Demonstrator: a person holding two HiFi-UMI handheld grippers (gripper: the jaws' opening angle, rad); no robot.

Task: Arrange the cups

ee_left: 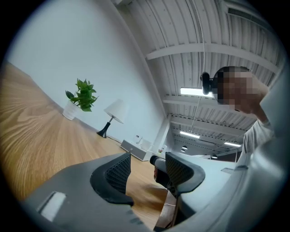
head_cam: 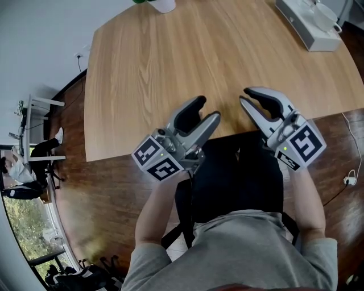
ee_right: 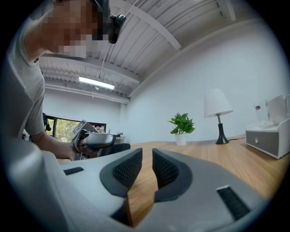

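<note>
Since grey left gripper [head_cam: 203,111] is released and grey right gripper [head_cam: 243,95] clenched empty, open right before reaching white cup [head_cam: 325,15], upper right.

White walls [ee_right: 253,59], wood floor [head_cam: 114,193], 1 lamp [ee_right: 218,113], prob. window [ee_right: 63,129].

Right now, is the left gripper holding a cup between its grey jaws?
No, the left gripper has its jaws apart with nothing between them, above the light wooden table.

You have a wooden table [head_cam: 170,68] in front of you, with a small green plant [ee_right: 182,124] and a white lamp [ee_right: 217,106].
</note>
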